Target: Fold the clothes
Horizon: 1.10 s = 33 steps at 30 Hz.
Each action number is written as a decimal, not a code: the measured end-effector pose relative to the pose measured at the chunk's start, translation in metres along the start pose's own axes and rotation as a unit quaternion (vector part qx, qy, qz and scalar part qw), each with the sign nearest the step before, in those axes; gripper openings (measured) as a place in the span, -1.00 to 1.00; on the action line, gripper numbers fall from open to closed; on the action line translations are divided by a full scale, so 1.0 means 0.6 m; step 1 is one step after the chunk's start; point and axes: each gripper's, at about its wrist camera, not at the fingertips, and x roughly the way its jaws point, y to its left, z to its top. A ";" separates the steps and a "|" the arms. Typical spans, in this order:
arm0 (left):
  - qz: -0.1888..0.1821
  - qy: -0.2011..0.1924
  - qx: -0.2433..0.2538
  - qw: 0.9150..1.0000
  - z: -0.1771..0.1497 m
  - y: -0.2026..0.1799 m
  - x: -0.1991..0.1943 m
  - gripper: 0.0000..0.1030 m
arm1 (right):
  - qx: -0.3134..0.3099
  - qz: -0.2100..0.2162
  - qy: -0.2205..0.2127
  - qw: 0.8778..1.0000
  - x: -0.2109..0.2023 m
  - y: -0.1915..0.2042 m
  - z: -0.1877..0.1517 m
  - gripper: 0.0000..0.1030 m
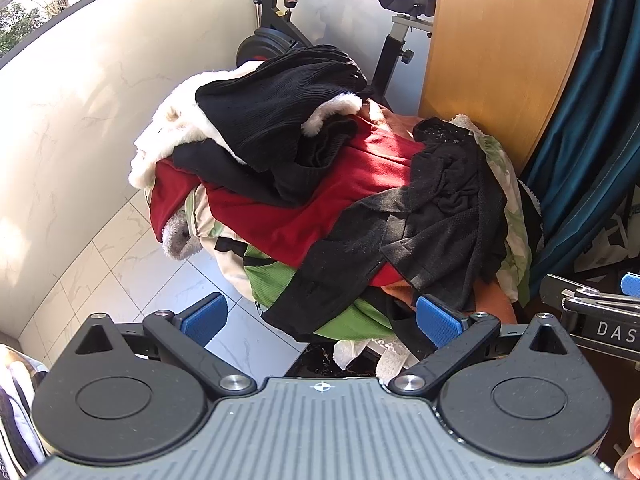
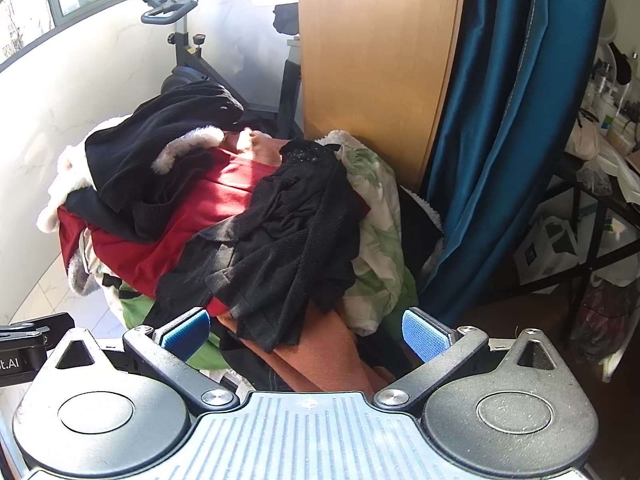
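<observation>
Black tools, blue ribbed pads, silver screws.

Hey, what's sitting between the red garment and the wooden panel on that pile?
A black mesh garment draped over a green-and-white leaf-print fabric. Both lie between the red garment and the wooden panel, clearest in the right wrist view.

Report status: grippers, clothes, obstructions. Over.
Left gripper open, right gripper open, both empty. Clothes pile unfolded; black garment on top. Nothing blocking.

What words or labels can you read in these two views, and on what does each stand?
"DAS": on the right hand-held gripper, cut off at the picture's edge.
"t.AI": on the left hand-held gripper, cut off likewise.
White bag print and shelf bottles: too small to read.
</observation>
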 end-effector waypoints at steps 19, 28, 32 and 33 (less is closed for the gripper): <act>0.000 0.013 -0.012 1.000 0.004 0.001 0.013 0.99 | 0.009 -0.002 0.005 1.000 0.012 -0.011 0.002 0.98; 0.001 0.016 -0.014 1.000 0.006 -0.003 0.019 0.99 | 0.010 -0.001 0.006 1.000 0.017 -0.014 0.005 0.99; 0.000 0.019 -0.015 1.000 0.008 -0.003 0.021 0.99 | 0.013 -0.001 0.008 1.000 0.020 -0.016 0.005 0.99; 0.000 0.019 -0.015 1.000 0.008 -0.004 0.022 0.99 | 0.014 -0.001 0.008 1.000 0.021 -0.016 0.004 0.99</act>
